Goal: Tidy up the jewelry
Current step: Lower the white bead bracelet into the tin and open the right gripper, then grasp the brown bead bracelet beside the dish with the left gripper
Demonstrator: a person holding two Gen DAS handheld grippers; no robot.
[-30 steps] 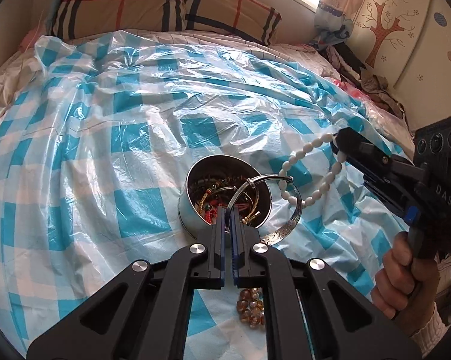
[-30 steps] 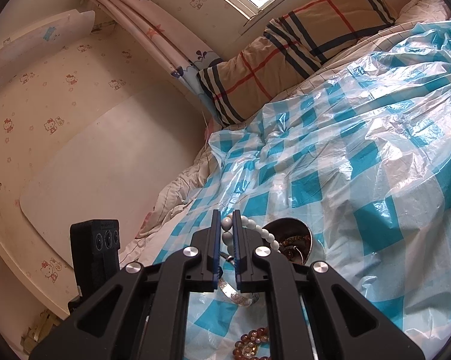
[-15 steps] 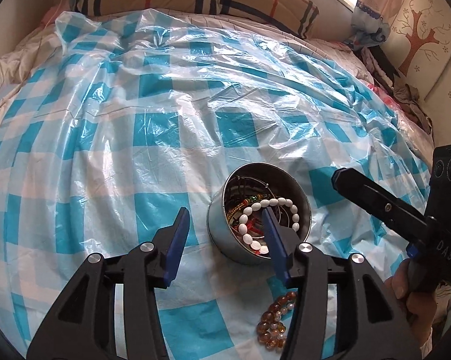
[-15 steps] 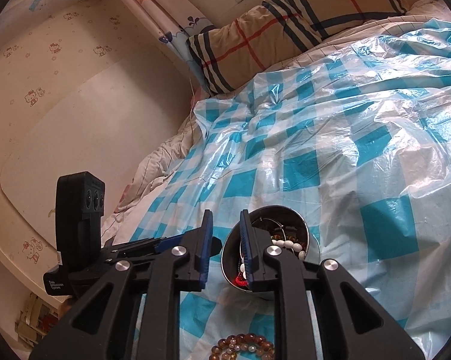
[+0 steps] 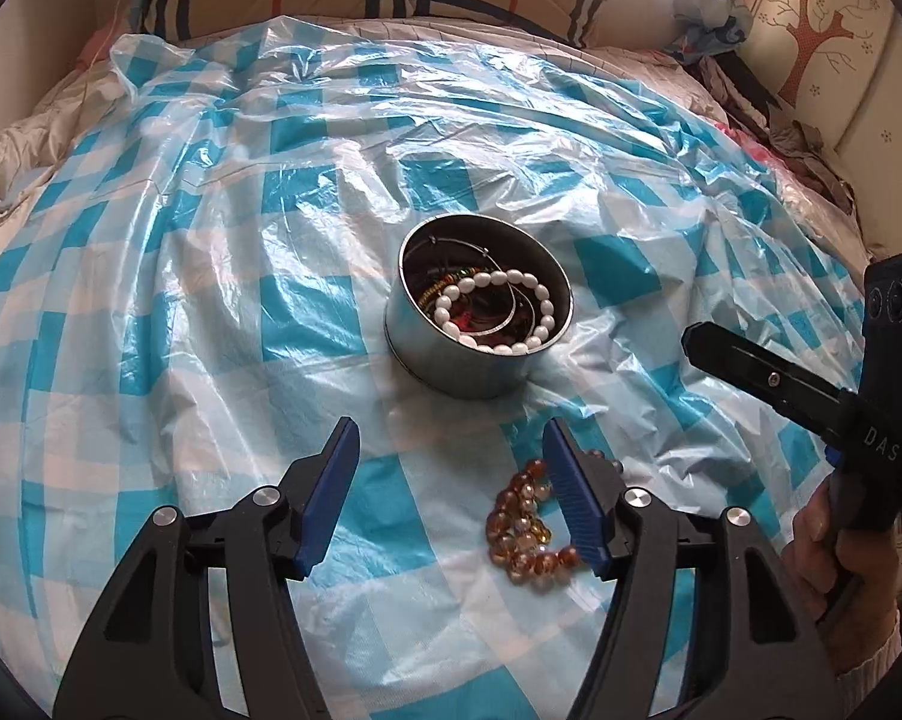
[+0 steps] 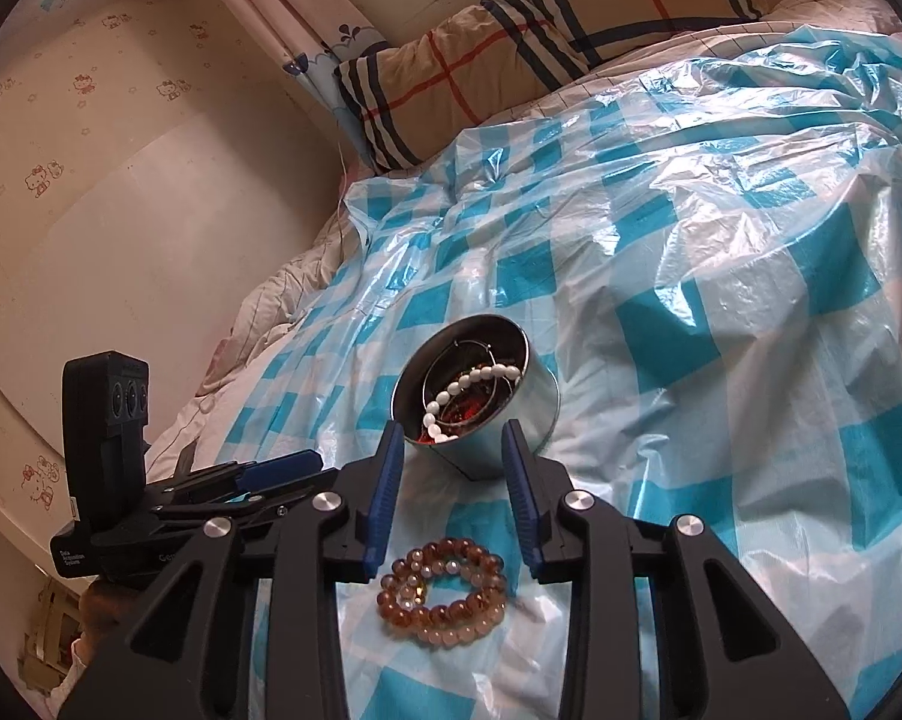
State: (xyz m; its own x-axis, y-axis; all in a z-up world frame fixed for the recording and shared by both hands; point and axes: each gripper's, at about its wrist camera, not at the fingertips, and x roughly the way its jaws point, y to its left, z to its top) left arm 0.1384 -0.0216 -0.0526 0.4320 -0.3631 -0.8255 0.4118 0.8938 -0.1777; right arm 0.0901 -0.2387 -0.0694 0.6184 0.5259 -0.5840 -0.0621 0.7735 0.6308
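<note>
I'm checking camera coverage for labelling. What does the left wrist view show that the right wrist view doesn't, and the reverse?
Only the left wrist view shows the brown tree decal on the wall and the dark clothes pile.

Only the right wrist view shows the cartoon-cat wallpaper and the star-print curtain.

Both show the round metal tin holding the white bead bracelet, the amber bead bracelet lying on the blue-checked plastic sheet, the plaid pillow, and both grippers open: left gripper, right gripper.

tin: bare metal, smooth, dull sheen;
white bead bracelet: glossy, smooth beads;
amber bead bracelet: translucent, glassy, shiny;
cover sheet: thin plastic film, crinkled, glossy;
pillow: woven cloth, matt;
left gripper: matt black plastic, ribbed blue pads, metal screws
</note>
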